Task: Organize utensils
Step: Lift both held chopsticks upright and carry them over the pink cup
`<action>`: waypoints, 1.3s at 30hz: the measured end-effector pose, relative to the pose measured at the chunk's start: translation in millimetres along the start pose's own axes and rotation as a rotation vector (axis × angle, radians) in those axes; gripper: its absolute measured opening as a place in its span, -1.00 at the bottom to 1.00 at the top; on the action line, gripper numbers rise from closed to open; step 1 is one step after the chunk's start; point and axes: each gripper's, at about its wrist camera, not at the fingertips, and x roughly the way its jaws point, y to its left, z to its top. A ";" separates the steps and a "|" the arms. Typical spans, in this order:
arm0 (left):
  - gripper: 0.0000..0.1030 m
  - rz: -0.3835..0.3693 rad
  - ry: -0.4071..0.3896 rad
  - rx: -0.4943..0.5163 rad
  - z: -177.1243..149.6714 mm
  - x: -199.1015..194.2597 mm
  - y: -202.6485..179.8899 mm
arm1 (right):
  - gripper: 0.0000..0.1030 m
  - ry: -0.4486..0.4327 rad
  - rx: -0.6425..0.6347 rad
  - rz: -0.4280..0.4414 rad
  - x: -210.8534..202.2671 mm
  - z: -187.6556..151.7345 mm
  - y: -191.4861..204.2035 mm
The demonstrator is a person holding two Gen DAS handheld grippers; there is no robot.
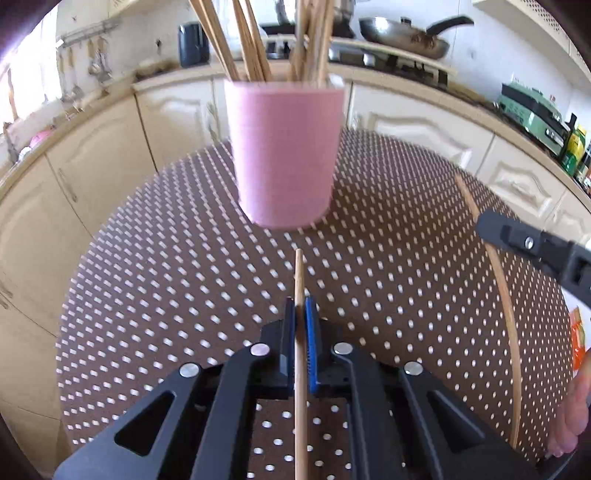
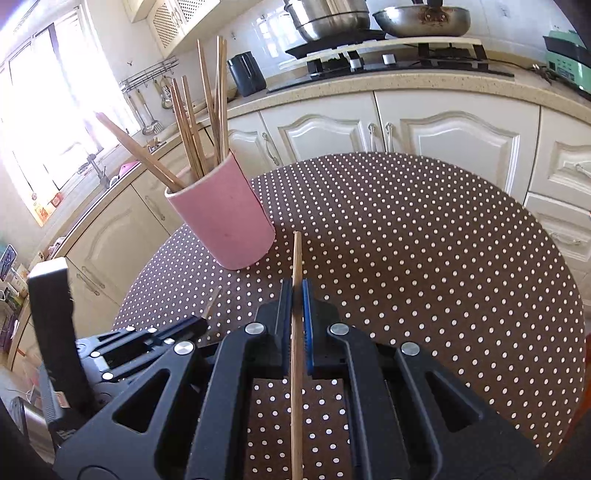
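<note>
Your left gripper point(image 1: 300, 314) has its jaws closed on a wooden chopstick point(image 1: 300, 288), which runs straight up between the blue pads point(image 1: 313, 332), its tip short of the pink cup point(image 1: 284, 158). Your right gripper point(image 2: 296, 295) likewise has its jaws closed narrow on a second chopstick point(image 2: 296, 258), gripped between its own blue pads point(image 2: 307, 317).

The pink cup stands on the brown polka-dot tablecloth point(image 1: 388, 258) near the far edge of the round table. It holds a bundle of chopsticks point(image 1: 255, 40) leaning at various angles.

Left wrist view only: the cup sits dead ahead and is blurred. The right gripper's finger point(image 1: 532, 247) enters from the right edge, and its chopstick appears in full length as a long curved line across the cloth. Part of your hand point(image 1: 570, 413) shows at the lower right. A frying pan point(image 1: 402, 37) sits on the hob behind.

Right wrist view only: the cup point(image 2: 225, 214) lies ahead and to the left, sharply rendered, its bundle point(image 2: 199, 122) fanned out, one stick leaning far left. The left gripper's body point(image 2: 147, 339) shows at lower left, with a short tip of its chopstick point(image 2: 211, 304) protruding. A steel pot point(image 2: 328, 18) and wok point(image 2: 421, 18) stand on the hob, and a bright window point(image 2: 48, 110) fills the left.
</note>
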 end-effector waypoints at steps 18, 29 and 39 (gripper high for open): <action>-0.89 -0.002 -0.313 -0.070 56.7 -96.6 6.0 | -0.88 -0.188 -0.086 0.007 -45.9 45.4 29.0; -0.89 -0.012 -0.460 -0.101 98.7 -131.1 8.1 | -0.88 -0.301 -0.123 0.008 -66.4 85.8 50.0; -0.89 0.002 -0.673 -0.143 144.1 -156.8 4.7 | -0.88 -0.416 -0.196 0.009 -93.8 137.0 67.1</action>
